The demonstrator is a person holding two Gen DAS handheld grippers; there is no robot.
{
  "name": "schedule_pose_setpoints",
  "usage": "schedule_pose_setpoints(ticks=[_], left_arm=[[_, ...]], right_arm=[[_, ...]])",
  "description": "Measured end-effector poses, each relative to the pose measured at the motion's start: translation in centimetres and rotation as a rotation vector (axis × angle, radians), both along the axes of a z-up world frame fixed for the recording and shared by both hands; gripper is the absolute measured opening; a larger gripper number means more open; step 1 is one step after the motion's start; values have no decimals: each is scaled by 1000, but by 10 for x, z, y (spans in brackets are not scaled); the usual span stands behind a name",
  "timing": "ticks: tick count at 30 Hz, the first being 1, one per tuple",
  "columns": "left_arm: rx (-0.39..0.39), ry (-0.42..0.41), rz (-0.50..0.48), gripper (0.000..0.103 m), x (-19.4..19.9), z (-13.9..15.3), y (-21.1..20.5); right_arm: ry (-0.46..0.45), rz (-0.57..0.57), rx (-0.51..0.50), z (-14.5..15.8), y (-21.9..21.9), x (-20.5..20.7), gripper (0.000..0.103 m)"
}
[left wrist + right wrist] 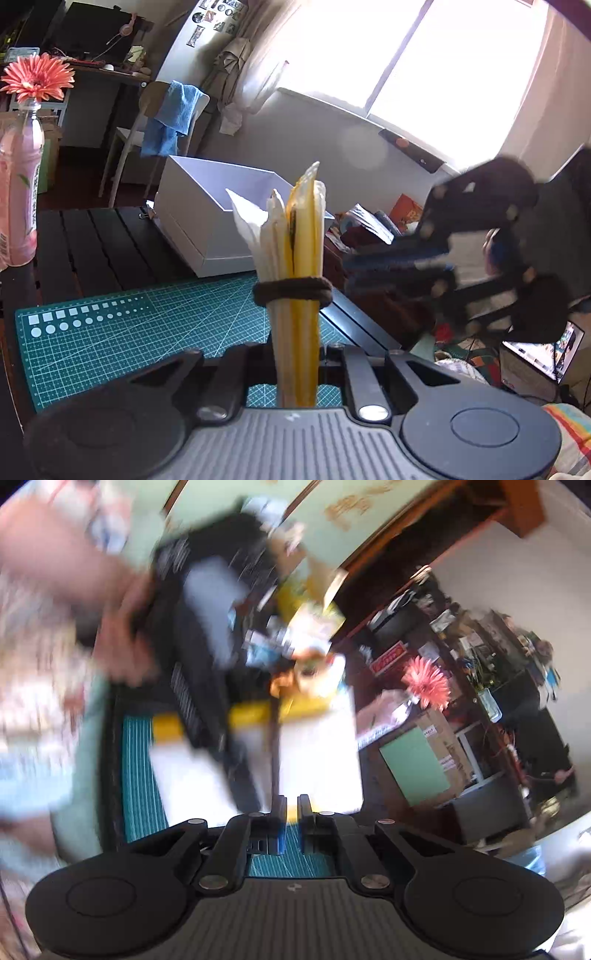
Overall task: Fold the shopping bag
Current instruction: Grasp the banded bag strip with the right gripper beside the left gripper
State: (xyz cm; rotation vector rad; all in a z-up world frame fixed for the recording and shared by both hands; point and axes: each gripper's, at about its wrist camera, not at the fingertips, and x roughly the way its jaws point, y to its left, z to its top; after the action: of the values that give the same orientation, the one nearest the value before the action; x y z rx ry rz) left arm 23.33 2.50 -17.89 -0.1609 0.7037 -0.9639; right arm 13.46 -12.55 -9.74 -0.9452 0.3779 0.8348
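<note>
The left gripper (297, 373) is holding the folded bag (295, 240), banded by a hair tie (291, 291), upright above the mat (147, 332), while the right gripper (291, 812) is keeping its jaws narrow and empty.

You have one folded shopping bag (295, 258) with one brown band (291, 291) around it, two grippers (297, 369) (291, 808), one white box (207, 221), one green cutting mat (147, 332), one pink bottle (18, 184) and one flower (37, 77) at upper left.
</note>
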Motion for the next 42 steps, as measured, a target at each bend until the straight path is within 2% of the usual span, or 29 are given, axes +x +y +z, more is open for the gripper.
schedule_pose_setpoints(ticks=[3,8,12,18,22,24,25,26,28,30,32,34,37,39,41,42], left_arm=[[21,-3,3,12,-1,-1,-3],[44,-1,16,12,0,-3,-3],[54,-8,21,12,1,-5,-3],[76,-18,8,12,1,-8,-6],[51,-1,4,13,3,-7,-3],[-1,26,-2,13,6,-6,4],[-34,41,-5,13,8,-4,8],[-68,58,-8,13,10,-3,12],[-144,98,-14,14,14,-2,22],[-226,148,-23,14,19,-2,32],[-305,197,-28,15,24,-4,42],[-396,246,-25,15,30,-7,53],[-492,304,-43,17,36,-10,63],[-540,334,-59,18,39,-12,68],[-564,354,-74,18,41,-13,68],[-568,359,-75,18,41,-13,68]], right_arm=[[8,38,8,2,13,-3,3],[0,78,-67,-8,29,-3,4],[22,94,-80,-6,35,0,3],[35,210,-193,-10,45,-4,2],[48,187,-188,-3,43,-1,5],[95,110,-66,12,31,6,19],[126,65,7,19,22,10,34],[180,-1,118,26,7,16,40],[274,-127,311,31,-22,27,40],[337,-226,450,28,-44,33,41],[430,-343,627,13,-74,38,44],[511,-402,745,-6,-92,39,44],[648,-432,870,-41,-104,37,44],[722,-386,932,-52,-105,36,44],[855,-308,1073,-65,-106,36,48],[880,-290,1116,-67,-106,36,48]])
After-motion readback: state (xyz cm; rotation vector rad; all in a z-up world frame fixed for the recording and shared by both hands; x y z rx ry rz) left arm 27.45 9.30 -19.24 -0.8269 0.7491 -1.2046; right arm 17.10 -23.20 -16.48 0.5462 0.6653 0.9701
